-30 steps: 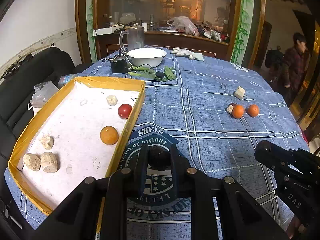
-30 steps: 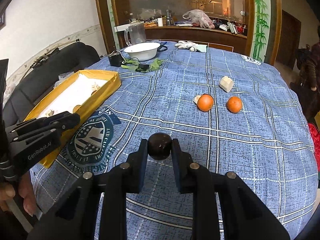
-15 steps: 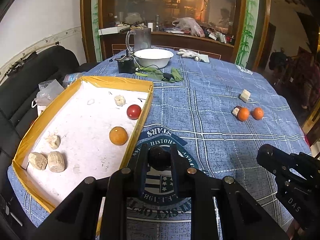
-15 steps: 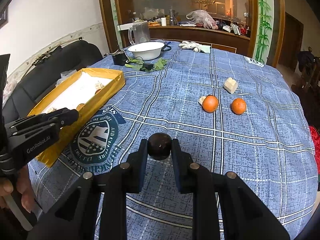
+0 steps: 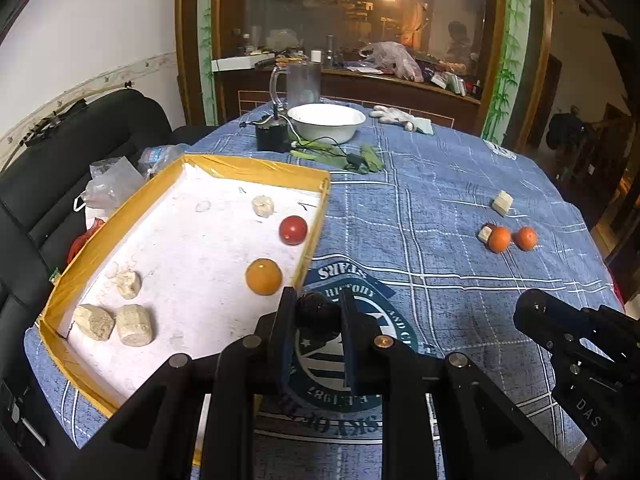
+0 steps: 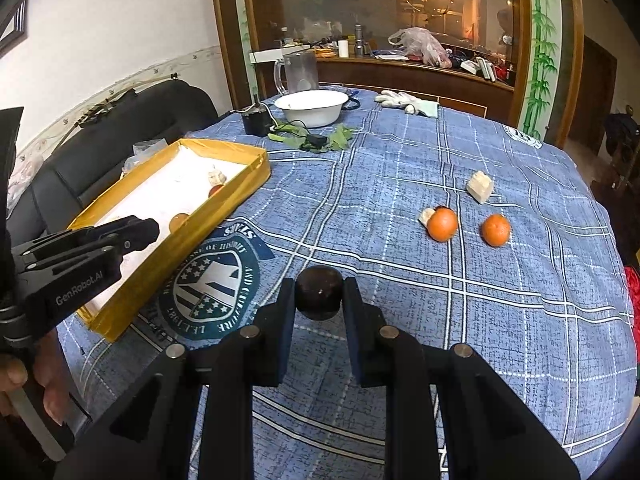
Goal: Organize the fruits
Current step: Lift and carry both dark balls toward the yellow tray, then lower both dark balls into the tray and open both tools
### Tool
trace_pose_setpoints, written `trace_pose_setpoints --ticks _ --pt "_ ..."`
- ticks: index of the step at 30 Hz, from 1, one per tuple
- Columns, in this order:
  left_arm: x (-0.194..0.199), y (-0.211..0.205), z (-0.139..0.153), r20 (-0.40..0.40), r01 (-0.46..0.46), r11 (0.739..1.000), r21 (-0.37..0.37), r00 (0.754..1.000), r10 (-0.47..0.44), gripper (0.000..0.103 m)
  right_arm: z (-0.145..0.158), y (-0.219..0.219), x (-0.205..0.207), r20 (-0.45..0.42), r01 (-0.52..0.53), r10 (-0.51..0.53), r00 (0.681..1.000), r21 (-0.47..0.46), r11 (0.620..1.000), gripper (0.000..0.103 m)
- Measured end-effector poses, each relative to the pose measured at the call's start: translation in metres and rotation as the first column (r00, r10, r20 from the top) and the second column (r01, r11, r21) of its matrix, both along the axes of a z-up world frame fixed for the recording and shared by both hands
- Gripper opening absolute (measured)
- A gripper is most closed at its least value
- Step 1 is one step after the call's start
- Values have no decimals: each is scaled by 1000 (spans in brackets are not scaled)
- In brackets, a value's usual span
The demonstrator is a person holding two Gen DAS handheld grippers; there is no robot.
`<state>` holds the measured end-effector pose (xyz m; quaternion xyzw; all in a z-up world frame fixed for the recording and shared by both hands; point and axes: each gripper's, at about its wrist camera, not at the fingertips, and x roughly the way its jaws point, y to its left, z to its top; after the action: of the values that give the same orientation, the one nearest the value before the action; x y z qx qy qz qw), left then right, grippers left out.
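Inside tray, left view alone: red fruit whole

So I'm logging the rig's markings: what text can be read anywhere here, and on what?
"GenRobot.AI": side of the left gripper.
"DAS": body of the right gripper.
"STARS", "HISTORY": upside down on the emblem printed on the blue tablecloth.
Emblem's remaining lettering: partly hidden or too distorted to read.

A blue plaid tablecloth carries two orange fruits, a yellow-rimmed white tray, and a white bowl.
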<state>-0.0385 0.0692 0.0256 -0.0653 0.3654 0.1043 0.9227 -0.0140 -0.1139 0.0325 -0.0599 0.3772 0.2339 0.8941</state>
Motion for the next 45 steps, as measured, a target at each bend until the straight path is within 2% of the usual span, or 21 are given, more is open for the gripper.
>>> trace_pose_setpoints --ticks 12,24,34,45 --pt "-4 45 1 -10 -120 993 3 993 120 20 3 38 10 2 -71 71 998 19 997 25" --pt "10 107 -2 -33 -248 969 19 968 249 20 10 108 26 13 -187 187 982 15 982 25" --pt "26 149 -5 -53 -317 948 16 947 318 19 3 157 62 -10 -227 227 974 37 973 26" --pt "35 173 -17 -90 -354 935 30 931 355 19 -24 191 114 -77 -212 214 974 31 977 26"
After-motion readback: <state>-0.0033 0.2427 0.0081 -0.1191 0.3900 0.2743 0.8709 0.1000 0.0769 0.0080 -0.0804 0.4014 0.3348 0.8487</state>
